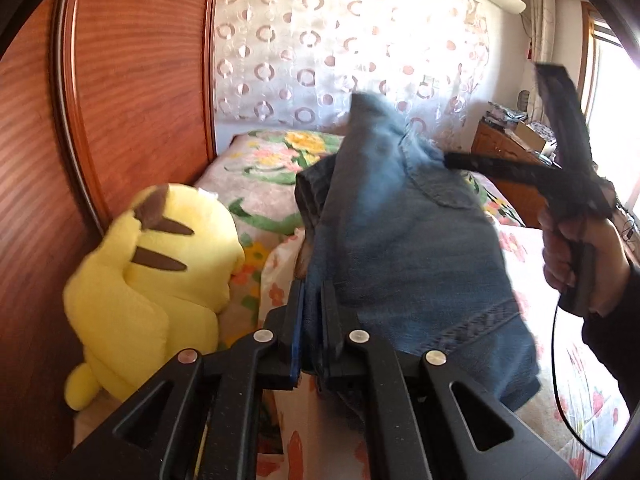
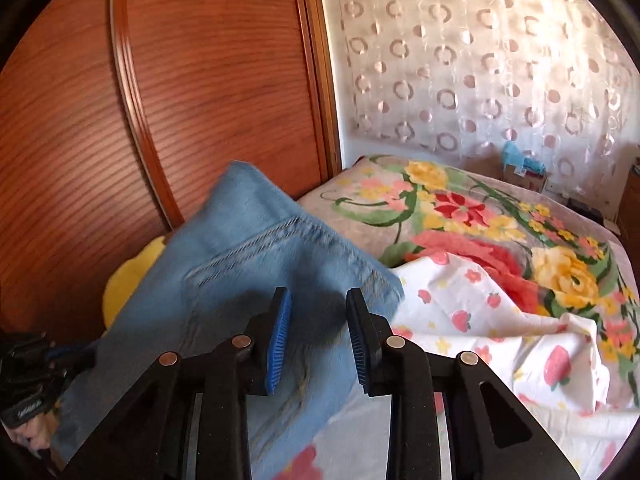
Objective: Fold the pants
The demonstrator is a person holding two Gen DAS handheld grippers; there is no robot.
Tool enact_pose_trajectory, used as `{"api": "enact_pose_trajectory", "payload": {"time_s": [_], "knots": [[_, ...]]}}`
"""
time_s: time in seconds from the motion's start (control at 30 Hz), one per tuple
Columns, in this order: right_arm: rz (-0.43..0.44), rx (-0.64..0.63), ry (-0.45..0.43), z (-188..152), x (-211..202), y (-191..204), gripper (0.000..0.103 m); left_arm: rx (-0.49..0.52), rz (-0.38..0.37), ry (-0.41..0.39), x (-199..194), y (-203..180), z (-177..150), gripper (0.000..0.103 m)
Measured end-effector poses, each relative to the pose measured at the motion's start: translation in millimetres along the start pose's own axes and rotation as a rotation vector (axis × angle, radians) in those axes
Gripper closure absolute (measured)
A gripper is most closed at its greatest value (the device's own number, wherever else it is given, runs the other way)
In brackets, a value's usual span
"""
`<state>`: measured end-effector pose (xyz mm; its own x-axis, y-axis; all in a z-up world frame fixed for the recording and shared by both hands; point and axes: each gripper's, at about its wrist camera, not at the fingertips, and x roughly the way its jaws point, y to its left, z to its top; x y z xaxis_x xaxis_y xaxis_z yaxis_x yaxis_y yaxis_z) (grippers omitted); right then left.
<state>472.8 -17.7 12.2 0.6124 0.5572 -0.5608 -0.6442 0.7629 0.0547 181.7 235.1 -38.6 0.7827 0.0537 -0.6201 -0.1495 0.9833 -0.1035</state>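
The left gripper (image 1: 314,320) clamped the denim pants (image 1: 400,248) above the bed (image 2: 500,216); the right gripper (image 2: 318,336) stood narrowly parted, empty

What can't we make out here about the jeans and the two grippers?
- Jeans: motion-blurred in both views; legs and waistband can't be told apart, lower part cut off by the left gripper.
- Right gripper: jaws apart over the denim with nothing between the pads; in the left view its tip is blurred against the jeans, so contact is unclear.
- Yellow plush toy: mostly hidden behind the jeans in the right view.
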Motion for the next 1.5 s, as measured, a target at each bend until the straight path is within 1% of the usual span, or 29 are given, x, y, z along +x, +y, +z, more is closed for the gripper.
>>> {"api": "enact_pose_trajectory", "payload": {"time_s": [0.07, 0.13, 0.2, 0.23, 0.27, 0.33, 0.37, 0.43, 0.5, 0.57, 0.63, 0.67, 0.7, 0.73, 0.8, 0.9, 0.93, 0.97, 1.07, 1.13, 1.17, 1.2, 1.3, 1.4, 1.5], "knots": [[-0.005, 0.001, -0.013, -18.3, -18.6, 7.4, 0.074, 0.013, 0.021, -0.018, -10.7, -4.2, 2.5, 0.096], [-0.004, 0.002, -0.024, -33.8, -44.5, 12.9, 0.073, 0.034, 0.040, -0.040, -22.5, -10.1, 4.4, 0.090], [-0.009, 0.003, -0.033, -46.0, -68.7, 15.7, 0.073, 0.054, 0.050, -0.067, -35.5, -18.1, 5.6, 0.087], [-0.011, 0.005, -0.036, -52.5, -81.8, 18.8, 0.073, 0.062, 0.050, -0.081, -43.0, -22.6, 6.0, 0.083], [-0.015, 0.008, -0.040, -58.3, -95.2, 20.8, 0.073, 0.068, 0.046, -0.091, -49.1, -26.9, 6.0, 0.080], [-0.023, 0.017, -0.058, -70.9, -123.5, 24.6, 0.073, 0.078, 0.034, -0.108, -62.0, -36.9, 5.9, 0.070], [-0.026, 0.022, -0.066, -77.2, -136.8, 26.5, 0.073, 0.085, 0.027, -0.119, -68.4, -42.7, 5.8, 0.068], [-0.039, 0.033, -0.086, -89.2, -167.0, 31.0, 0.073, 0.096, 0.012, -0.136, -78.5, -53.7, 4.8, 0.058], [-0.053, 0.040, -0.101, -102.4, -194.4, 34.5, 0.073, 0.105, -0.012, -0.147, -86.7, -65.4, 3.9, 0.056], [-0.070, 0.043, -0.111, -113.6, -218.9, 37.6, 0.073, 0.118, -0.033, -0.150, -93.4, -78.9, 2.5, 0.049], [-0.086, 0.046, -0.124, -124.8, -241.9, 38.3, 0.073, 0.128, -0.053, -0.161, -99.3, -90.9, 0.7, 0.029], [-0.098, 0.048, -0.131, -129.2, -253.0, 38.7, 0.073, 0.135, -0.066, -0.170, -102.9, -98.3, -0.5, 0.023], [-0.106, 0.051, -0.135, -133.8, -262.3, 38.8, 0.073, 0.138, -0.074, -0.176, -105.9, -104.7, -1.2, 0.020], [-0.115, 0.055, -0.137, -137.0, -270.1, 38.3, 0.073, 0.142, -0.087, -0.176, -108.4, -112.0, -1.8, 0.019], [-0.141, 0.058, -0.148, -145.3, -289.7, 39.6, 0.073, 0.147, -0.090, -0.171, -112.5, -123.2, -2.8, 0.015], [-0.187, 0.064, -0.171, -160.1, -320.7, 43.3, 0.073, 0.155, -0.092, -0.193, -121.3, -140.2, -4.8, 0.014], [-0.198, 0.072, -0.175, -164.1, -330.6, 42.2, 0.070, 0.155, -0.099, -0.199, -124.9, -146.6, -4.9, 0.010], [-0.210, 0.079, -0.180, -168.5, -340.8, 43.1, 0.063, 0.157, -0.108, -0.202, -128.1, -151.3, -5.5, 0.008], [-0.249, 0.090, -0.206, -180.1, -370.9, 48.7, 0.062, 0.166, -0.131, -0.209, -136.6, -166.0, -6.1, 0.007], [-0.274, 0.093, -0.218, -187.3, -390.1, 54.3, 0.057, 0.163, -0.148, -0.208, -141.3, -175.2, -6.3, 0.007], [-0.283, 0.095, -0.226, -191.8, -399.0, 57.2, 0.048, 0.160, -0.163, -0.208, -144.6, -180.4, -5.8, 0.007], [-0.290, 0.098, -0.236, -194.4, -407.9, 59.6, 0.043, 0.160, -0.173, -0.208, -146.5, -184.1, -5.6, 0.007], [-0.323, 0.105, -0.262, -200.9, -429.6, 65.1, 0.034, 0.157, -0.183, -0.216, -153.2, -196.2, -4.9, 0.007], [-0.345, 0.112, -0.272, -206.3, -438.7, 71.0, 0.033, 0.151, -0.171, -0.217, -157.6, -205.4, -4.3, 0.007], [-0.355, 0.123, -0.280, -209.6, -441.4, 78.9, 0.033, 0.172, -0.151, -0.202, -159.4, -217.4, -5.2, 0.007]]}}
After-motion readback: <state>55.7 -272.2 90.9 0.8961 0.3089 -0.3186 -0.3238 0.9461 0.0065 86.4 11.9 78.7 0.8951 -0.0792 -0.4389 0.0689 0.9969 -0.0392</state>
